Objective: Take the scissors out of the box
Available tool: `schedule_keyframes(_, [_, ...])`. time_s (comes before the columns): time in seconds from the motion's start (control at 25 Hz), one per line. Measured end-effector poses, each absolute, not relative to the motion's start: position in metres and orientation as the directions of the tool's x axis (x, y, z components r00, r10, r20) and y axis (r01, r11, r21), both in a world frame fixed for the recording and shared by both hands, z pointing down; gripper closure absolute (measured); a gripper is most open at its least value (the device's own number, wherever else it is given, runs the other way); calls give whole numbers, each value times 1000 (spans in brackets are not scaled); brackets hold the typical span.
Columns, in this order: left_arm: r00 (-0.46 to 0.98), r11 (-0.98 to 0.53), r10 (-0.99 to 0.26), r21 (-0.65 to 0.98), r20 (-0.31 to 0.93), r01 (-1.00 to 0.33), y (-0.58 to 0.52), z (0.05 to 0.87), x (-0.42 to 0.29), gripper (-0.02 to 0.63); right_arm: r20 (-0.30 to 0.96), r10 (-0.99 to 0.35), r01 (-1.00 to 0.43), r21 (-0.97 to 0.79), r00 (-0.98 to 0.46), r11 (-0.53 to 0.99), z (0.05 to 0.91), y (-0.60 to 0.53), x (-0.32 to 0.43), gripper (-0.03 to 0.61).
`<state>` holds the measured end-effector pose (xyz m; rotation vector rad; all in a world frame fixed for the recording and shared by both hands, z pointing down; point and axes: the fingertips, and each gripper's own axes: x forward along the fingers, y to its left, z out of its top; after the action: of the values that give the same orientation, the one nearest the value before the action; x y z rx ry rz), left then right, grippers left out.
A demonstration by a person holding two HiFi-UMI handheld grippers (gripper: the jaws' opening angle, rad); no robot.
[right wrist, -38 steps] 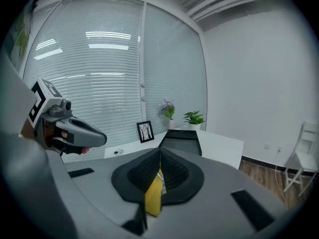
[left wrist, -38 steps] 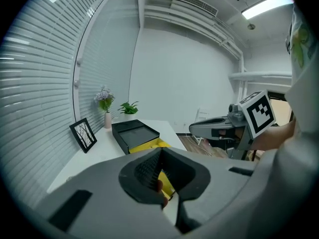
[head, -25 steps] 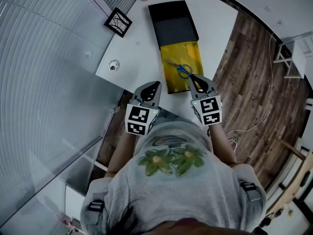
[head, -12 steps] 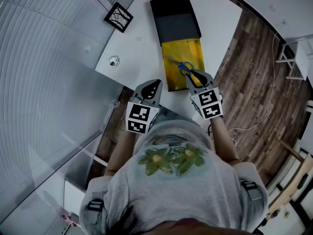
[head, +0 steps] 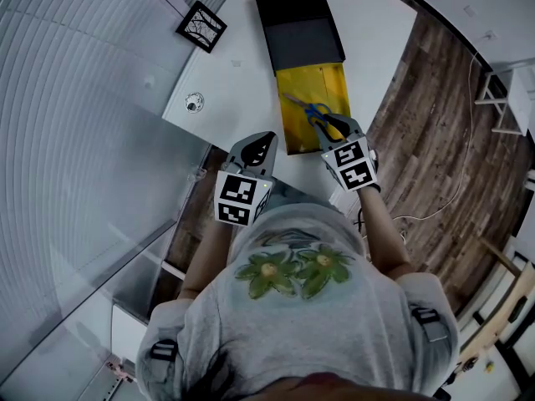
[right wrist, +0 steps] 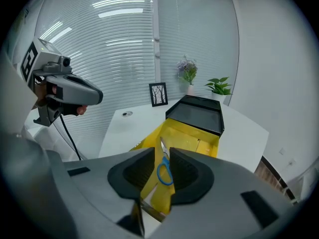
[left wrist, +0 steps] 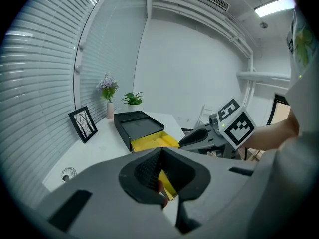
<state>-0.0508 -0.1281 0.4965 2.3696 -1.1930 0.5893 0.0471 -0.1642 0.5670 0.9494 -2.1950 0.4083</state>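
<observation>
Blue-handled scissors (head: 313,113) lie in the open yellow box (head: 330,82), which is slid out of a black sleeve (head: 301,32) on the white table (head: 242,82). My right gripper (head: 334,126) hovers over the box's near end, just short of the handles. In the right gripper view it (right wrist: 162,153) is open by a narrow gap, and the scissors (right wrist: 164,162) show through that gap, not held. My left gripper (head: 257,147) hangs at the table's near edge, left of the box. Its tips (left wrist: 160,152) meet, with nothing between them.
A framed picture (head: 201,26) stands at the table's left edge, and a small round fitting (head: 194,102) is set into the top nearer me. A vase of flowers (left wrist: 108,96) and a potted plant (left wrist: 132,99) stand behind the sleeve. Wooden floor (head: 418,140) lies to the right.
My right gripper has moved forward over the yellow box's near end, closer to the scissors' handles. The left gripper has stayed where it was.
</observation>
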Motion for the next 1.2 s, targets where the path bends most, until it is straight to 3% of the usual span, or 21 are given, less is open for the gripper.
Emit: schedule_keyframes(1.2, [519,-525,-643,169,563,-834,-133,500,-45,607,829,-345,-638,-18,-440,770,623,-181,45,503])
